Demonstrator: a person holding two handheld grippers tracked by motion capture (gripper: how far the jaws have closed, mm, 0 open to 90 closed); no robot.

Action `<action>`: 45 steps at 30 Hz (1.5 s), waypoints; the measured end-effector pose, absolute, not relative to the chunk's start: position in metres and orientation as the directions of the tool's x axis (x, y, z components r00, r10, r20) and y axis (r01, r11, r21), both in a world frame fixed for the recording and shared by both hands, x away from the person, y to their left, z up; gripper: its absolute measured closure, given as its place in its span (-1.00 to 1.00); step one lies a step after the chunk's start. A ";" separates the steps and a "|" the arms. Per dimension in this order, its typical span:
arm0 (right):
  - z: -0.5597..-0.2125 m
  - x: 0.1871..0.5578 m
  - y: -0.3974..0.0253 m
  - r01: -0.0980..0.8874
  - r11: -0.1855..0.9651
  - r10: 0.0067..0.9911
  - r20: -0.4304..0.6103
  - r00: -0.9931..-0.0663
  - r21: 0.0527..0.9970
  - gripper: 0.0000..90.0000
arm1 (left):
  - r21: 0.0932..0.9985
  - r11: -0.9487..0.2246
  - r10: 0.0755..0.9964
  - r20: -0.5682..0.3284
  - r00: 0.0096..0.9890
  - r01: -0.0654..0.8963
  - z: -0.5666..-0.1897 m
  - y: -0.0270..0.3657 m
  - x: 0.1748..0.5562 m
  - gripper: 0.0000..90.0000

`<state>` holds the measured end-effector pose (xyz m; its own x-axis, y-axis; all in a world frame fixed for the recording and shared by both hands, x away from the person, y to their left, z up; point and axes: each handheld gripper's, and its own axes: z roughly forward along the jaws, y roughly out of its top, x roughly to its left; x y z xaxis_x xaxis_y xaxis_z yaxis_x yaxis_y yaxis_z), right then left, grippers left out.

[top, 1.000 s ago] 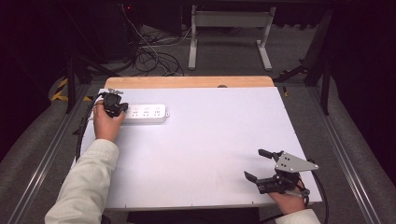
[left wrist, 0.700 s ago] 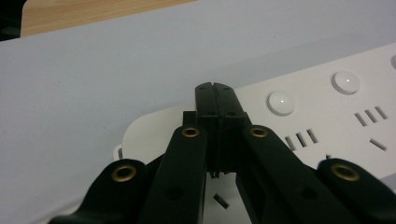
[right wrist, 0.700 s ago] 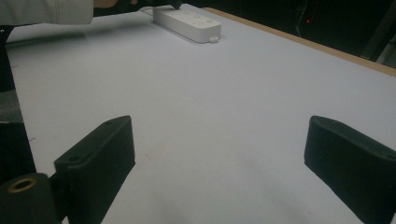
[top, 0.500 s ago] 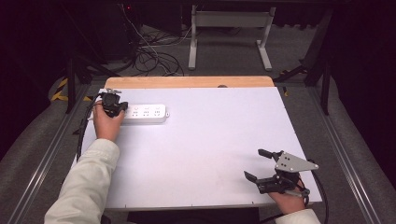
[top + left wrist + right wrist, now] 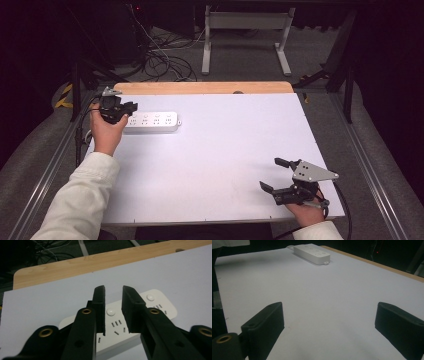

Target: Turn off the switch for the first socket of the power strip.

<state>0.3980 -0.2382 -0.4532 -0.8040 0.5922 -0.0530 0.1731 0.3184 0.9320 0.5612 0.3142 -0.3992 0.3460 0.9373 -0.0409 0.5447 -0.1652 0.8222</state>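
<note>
The likeliest trouble, as I judge it, is a nudge: the white power strip (image 5: 152,122) lies loose on the white table (image 5: 215,165), and the left gripper (image 5: 129,107) sits right over its near end, so a careless push down or sideways could skate the strip across the smooth surface or press one of its round buttons unintended. The gap between the jaws also looks narrower than the strip's body, so closing on it from this pose would more likely pinch an edge and tip it than hold it. The strip rests flat at the far left of the table, its long side running roughly along the wooden back edge (image 5: 200,88), just short of it. In the left gripper view the jaws stand slightly parted with nothing between them, framing a button and socket slots on the strip (image 5: 117,322) below — whether they touch it I cannot tell. The right gripper (image 5: 274,176) is spread wide and empty at the near right corner, well apart from the strip (image 5: 312,253).
</note>
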 end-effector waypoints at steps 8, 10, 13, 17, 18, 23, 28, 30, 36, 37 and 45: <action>-0.453 0.402 -0.236 0.166 0.322 0.576 -0.054 -0.815 0.932 -0.79 | 0.848 -0.195 0.912 -0.028 0.410 0.492 -0.381 0.312 0.537 0.07; -0.453 0.402 -0.235 0.164 0.320 0.575 -0.054 -0.817 0.933 -0.79 | 0.856 -0.189 0.904 -0.038 0.425 0.481 -0.378 0.311 0.530 0.01; -0.453 0.403 -0.235 0.161 0.318 0.574 -0.055 -0.817 0.934 -0.79 | 0.868 -0.191 0.893 -0.040 0.448 0.458 -0.375 0.310 0.521 -0.01; -0.452 0.402 -0.234 0.161 0.325 0.573 -0.058 -0.817 0.932 -0.80 | 0.876 -0.196 0.877 -0.045 0.479 0.440 -0.369 0.308 0.509 0.00; -0.452 0.402 -0.233 0.160 0.327 0.572 -0.060 -0.818 0.931 -0.79 | 0.879 -0.198 0.874 -0.043 0.485 0.435 -0.368 0.307 0.506 0.00; -0.452 0.402 -0.233 0.160 0.328 0.572 -0.061 -0.818 0.931 -0.80 | 0.880 -0.226 0.843 -0.037 0.536 0.417 -0.366 0.303 0.490 -0.03; -0.453 0.402 -0.232 0.159 0.328 0.571 -0.062 -0.818 0.931 -0.79 | 0.902 -0.231 0.807 -0.031 0.590 0.364 -0.365 0.299 0.472 -0.03; -0.452 0.402 -0.233 0.155 0.331 0.569 -0.066 -0.820 0.931 -0.80 | 0.908 -0.237 0.790 -0.027 0.613 0.345 -0.365 0.297 0.464 -0.06; -0.452 0.401 -0.232 0.154 0.331 0.568 -0.067 -0.820 0.931 -0.80 | 0.925 -0.231 0.754 -0.026 0.656 0.302 -0.371 0.293 0.444 -0.10; -0.452 0.401 -0.232 0.153 0.331 0.567 -0.067 -0.821 0.931 -0.80 | 0.926 -0.230 0.747 -0.028 0.664 0.298 -0.373 0.293 0.441 -0.11; -0.452 0.401 -0.232 0.152 0.333 0.566 -0.068 -0.822 0.930 -0.80 | 0.933 -0.219 0.702 -0.052 0.711 0.285 -0.392 0.289 0.424 -0.13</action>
